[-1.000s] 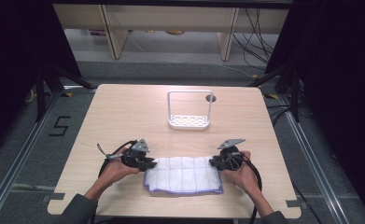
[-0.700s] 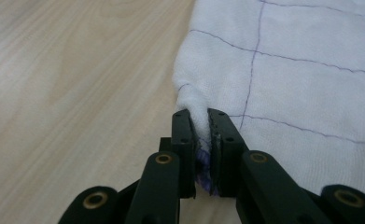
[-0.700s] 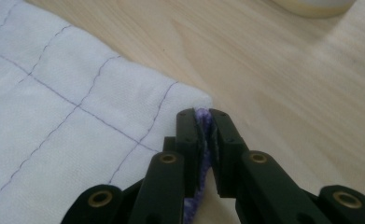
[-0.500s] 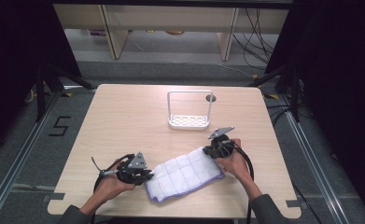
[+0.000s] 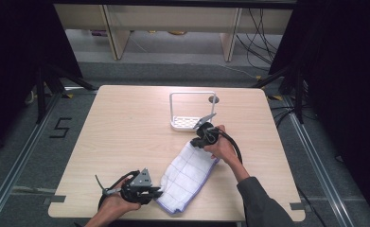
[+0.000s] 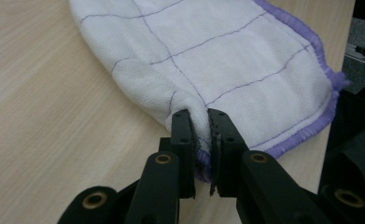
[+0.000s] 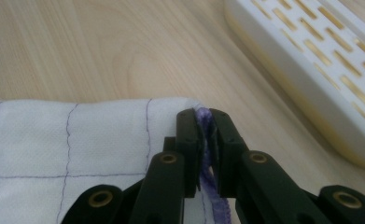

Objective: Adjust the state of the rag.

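Observation:
A white cloth (image 5: 187, 177) with thin purple grid lines and a purple hem lies slanted on the wooden table (image 5: 126, 127). My left gripper (image 5: 158, 193) is near the front edge, shut on the cloth's near corner. In the left gripper view the gripper (image 6: 201, 116) pinches a fold of the cloth (image 6: 241, 51). My right gripper (image 5: 195, 142) is farther back, shut on the far corner. Its jaws have just been closing, and in the right gripper view the gripper (image 7: 202, 114) clamps the purple hem of the cloth (image 7: 77, 140).
A white slotted rack (image 5: 192, 124) with a wire frame stands just behind the right gripper, and its base (image 7: 311, 70) lies close on the right in the right gripper view. A round hole (image 5: 214, 100) is in the table beyond it.
The cloth has swung from lying level across the front to a diagonal. The right gripper carried its corner back toward the rack. The left gripper drew its corner toward the front edge.

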Tool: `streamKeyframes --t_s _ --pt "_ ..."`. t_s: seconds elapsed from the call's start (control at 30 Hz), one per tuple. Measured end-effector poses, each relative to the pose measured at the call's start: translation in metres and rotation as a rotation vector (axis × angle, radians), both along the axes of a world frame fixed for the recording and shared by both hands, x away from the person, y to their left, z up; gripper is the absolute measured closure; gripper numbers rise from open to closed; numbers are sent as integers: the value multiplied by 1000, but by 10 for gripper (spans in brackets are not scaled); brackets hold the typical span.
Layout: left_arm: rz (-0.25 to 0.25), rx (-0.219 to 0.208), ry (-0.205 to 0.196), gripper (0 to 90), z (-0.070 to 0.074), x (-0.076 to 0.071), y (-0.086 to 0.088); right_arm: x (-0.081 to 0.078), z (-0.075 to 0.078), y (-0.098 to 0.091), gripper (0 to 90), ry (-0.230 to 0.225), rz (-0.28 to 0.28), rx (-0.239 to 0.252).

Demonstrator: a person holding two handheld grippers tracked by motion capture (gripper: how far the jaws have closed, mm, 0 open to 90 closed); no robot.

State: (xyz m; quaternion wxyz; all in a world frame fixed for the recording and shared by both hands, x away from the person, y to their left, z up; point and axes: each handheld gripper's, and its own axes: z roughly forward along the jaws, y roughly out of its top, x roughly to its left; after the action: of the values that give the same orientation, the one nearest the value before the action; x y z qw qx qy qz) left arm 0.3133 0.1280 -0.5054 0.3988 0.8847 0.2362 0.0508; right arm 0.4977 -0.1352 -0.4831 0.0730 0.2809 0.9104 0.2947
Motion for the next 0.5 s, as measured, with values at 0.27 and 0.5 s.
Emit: streamKeyframes --t_s 0.27,0.5 --pt "-7 -24 -12 811 0 -16 -18 10 -1 29 832 4 70 -28" --pt "-9 -20 -35 807 -2 -24 -29 11 -2 51 831 29 116 -35"
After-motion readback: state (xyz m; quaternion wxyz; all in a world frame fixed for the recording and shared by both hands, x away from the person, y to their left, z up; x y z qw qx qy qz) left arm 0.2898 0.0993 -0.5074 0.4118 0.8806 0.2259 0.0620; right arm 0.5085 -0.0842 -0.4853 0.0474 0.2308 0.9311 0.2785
